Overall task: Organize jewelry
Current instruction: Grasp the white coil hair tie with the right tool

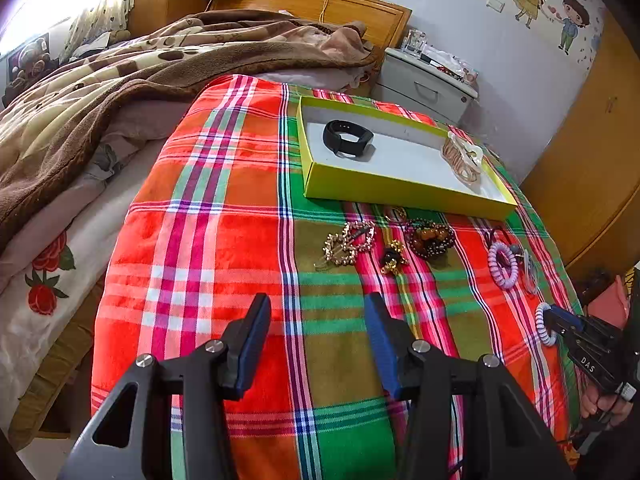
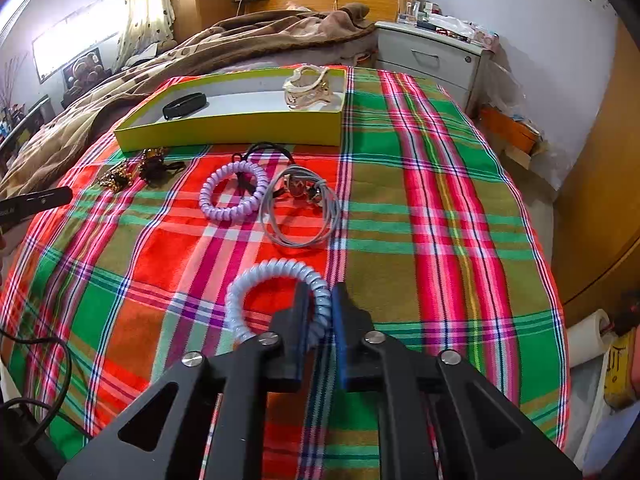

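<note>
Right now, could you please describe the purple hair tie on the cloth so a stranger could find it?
Find the yellow box on the plaid cloth. In front of it lies the purple hair tie, a coiled ring beside thin grey bands. A paler coil sits in the right gripper.

This is a bedroom in a home. A bed (image 1: 132, 128) fills the room, with a wooden headboard (image 1: 320, 4), a rumpled brown blanket (image 1: 120, 76) and a rose-printed sheet (image 1: 48, 272), and a bright plaid cloth (image 1: 240, 208) spread over its near end. Beside it stands a grey bedside cabinet (image 2: 432, 56) with drawers and small clutter on top. Dotted curtains (image 2: 146, 4) hang by a bright window, a cartoon sticker of two children (image 1: 548, 4) decorates the white wall, and wooden wardrobe panels (image 1: 592, 152) line the side.
</note>
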`<state>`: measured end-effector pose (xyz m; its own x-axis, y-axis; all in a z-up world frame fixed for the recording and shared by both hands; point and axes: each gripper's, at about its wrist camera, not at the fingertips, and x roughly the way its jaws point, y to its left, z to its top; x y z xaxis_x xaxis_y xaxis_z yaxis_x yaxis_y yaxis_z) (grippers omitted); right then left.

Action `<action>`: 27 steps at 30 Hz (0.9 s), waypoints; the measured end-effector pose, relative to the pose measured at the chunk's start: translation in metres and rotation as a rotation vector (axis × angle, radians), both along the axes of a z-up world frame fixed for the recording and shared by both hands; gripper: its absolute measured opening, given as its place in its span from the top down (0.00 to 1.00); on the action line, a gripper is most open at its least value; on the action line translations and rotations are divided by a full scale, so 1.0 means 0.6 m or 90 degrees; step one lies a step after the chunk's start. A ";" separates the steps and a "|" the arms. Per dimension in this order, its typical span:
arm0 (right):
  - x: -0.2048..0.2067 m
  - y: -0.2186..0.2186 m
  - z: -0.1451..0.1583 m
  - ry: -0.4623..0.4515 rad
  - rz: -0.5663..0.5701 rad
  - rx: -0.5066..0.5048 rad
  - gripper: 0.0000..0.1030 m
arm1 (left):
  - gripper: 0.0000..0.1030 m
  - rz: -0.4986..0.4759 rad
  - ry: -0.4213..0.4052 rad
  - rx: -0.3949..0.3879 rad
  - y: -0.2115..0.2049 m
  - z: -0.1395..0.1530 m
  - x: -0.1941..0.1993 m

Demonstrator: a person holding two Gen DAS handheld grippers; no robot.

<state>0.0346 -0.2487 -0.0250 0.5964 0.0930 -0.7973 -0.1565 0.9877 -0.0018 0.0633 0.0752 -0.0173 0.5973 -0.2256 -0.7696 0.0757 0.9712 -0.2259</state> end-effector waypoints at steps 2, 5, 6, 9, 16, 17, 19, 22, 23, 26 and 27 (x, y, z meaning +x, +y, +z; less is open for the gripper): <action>0.002 0.000 0.001 0.000 -0.002 0.007 0.91 | 0.51 -0.003 -0.002 0.011 -0.003 0.001 0.003; 0.004 -0.004 0.003 -0.003 -0.010 0.022 0.91 | 0.51 -0.013 -0.002 0.012 -0.006 0.004 0.014; 0.005 -0.005 0.005 -0.005 -0.014 0.027 0.91 | 0.51 -0.013 -0.006 0.016 -0.007 0.006 0.018; 0.005 -0.007 0.013 -0.014 -0.016 0.047 0.91 | 0.51 -0.020 -0.009 0.029 -0.013 0.008 0.032; 0.014 -0.003 0.033 -0.035 -0.019 0.069 0.91 | 0.51 -0.053 -0.007 0.064 -0.027 0.002 0.064; 0.016 -0.002 0.035 -0.037 -0.018 0.072 0.91 | 0.51 -0.060 -0.008 0.069 -0.029 0.000 0.066; 0.019 0.001 0.038 -0.041 -0.017 0.077 0.91 | 0.51 -0.074 0.002 0.070 -0.035 -0.006 0.074; 0.023 0.004 0.041 -0.044 -0.016 0.088 0.91 | 0.51 -0.078 -0.001 0.095 -0.044 -0.009 0.079; 0.024 0.005 0.042 -0.045 -0.015 0.088 0.91 | 0.51 -0.086 -0.001 0.098 -0.046 -0.010 0.080; 0.028 0.009 0.042 -0.045 -0.011 0.092 0.91 | 0.51 -0.092 0.013 0.099 -0.049 -0.017 0.089; 0.028 0.010 0.043 -0.046 -0.012 0.092 0.91 | 0.51 -0.091 0.012 0.111 -0.051 -0.018 0.091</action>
<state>0.0514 -0.2429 0.0007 0.6539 0.1925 -0.7317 -0.1425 0.9811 0.1308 0.1178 0.0448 -0.0280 0.5539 -0.1702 -0.8150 0.2133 0.9752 -0.0587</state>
